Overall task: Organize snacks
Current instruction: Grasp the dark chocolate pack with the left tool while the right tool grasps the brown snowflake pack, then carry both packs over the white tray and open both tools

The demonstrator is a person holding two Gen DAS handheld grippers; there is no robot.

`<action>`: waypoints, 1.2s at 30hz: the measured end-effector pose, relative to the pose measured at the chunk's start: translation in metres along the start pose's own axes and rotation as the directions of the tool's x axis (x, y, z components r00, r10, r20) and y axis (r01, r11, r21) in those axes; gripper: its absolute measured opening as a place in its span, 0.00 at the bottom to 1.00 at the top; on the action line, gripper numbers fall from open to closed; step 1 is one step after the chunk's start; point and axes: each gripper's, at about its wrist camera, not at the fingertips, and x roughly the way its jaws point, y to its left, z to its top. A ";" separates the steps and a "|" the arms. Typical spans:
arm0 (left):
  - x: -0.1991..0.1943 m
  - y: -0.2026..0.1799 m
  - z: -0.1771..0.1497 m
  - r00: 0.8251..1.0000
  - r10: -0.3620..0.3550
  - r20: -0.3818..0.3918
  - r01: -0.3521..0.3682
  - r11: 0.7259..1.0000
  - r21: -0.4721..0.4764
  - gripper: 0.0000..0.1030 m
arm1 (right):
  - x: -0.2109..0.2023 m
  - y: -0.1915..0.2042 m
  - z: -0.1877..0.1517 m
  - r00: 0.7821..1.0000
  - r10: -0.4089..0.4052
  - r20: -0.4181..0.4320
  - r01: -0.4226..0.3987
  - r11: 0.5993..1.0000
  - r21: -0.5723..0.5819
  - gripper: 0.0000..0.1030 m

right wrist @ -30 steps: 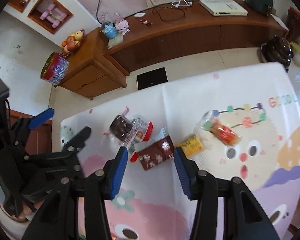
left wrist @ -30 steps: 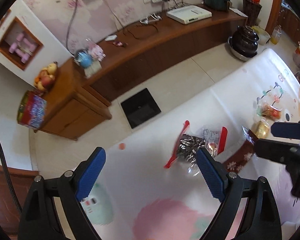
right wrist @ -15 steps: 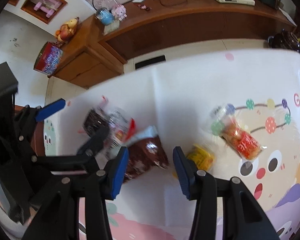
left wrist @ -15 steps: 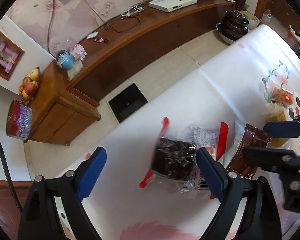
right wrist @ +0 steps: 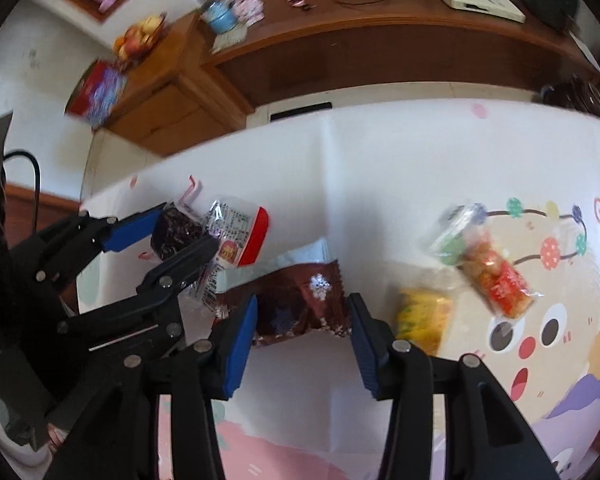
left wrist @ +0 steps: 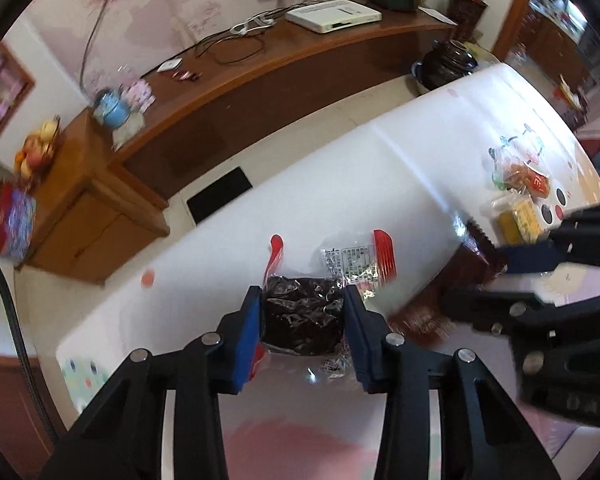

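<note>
Several snack packs lie on the white cartoon tablecloth (right wrist: 380, 184). My left gripper (left wrist: 302, 292) points down, its jaws closing, and its blue pads press the sides of a dark snack pack (left wrist: 300, 320) in a clear wrapper with red ends. A second clear pack with a printed label (left wrist: 356, 260) lies against it. My right gripper (right wrist: 303, 300) is closing too, with a brown packet (right wrist: 300, 296) lying flat between its pads; a slim gap shows at the right pad. A yellow pack (right wrist: 420, 316) and an orange pack (right wrist: 496, 276) lie to the right.
The table's far edge drops to a tiled floor with a black mat (left wrist: 220, 196). Beyond it runs a long wooden sideboard (left wrist: 300, 60) with cables and a white box. A dark pot (left wrist: 448, 64) stands by the table's far corner.
Both grippers have come down to the table. The left jaws went from wide open to closed on the dark pack. The right jaws narrowed around the brown packet.
</note>
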 end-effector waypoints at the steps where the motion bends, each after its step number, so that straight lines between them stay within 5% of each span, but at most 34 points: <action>1: -0.001 0.001 -0.004 1.000 0.000 -0.003 0.000 1.000 -0.017 0.37 | 0.001 0.004 -0.002 1.000 -0.002 -0.007 0.002 1.000 -0.018 0.20; 5: -0.012 0.012 -0.026 1.000 -0.011 -0.015 0.010 0.996 -0.090 0.37 | -0.001 0.018 -0.015 1.000 -0.002 -0.006 0.002 0.998 -0.061 0.09; 15: -0.099 0.011 -0.082 0.998 -0.028 0.059 0.040 0.978 -0.205 0.37 | -0.066 0.019 -0.067 0.989 0.124 0.083 -0.117 0.990 -0.077 0.09; 29: -0.316 -0.051 -0.197 0.966 0.066 0.249 0.016 0.949 -0.315 0.37 | -0.239 0.036 -0.233 0.924 0.236 0.300 -0.177 0.962 -0.210 0.09; 36: -0.382 -0.091 -0.266 0.944 0.107 0.312 0.021 0.924 -0.383 0.37 | -0.289 0.048 -0.311 0.895 0.287 0.342 -0.193 0.939 -0.283 0.09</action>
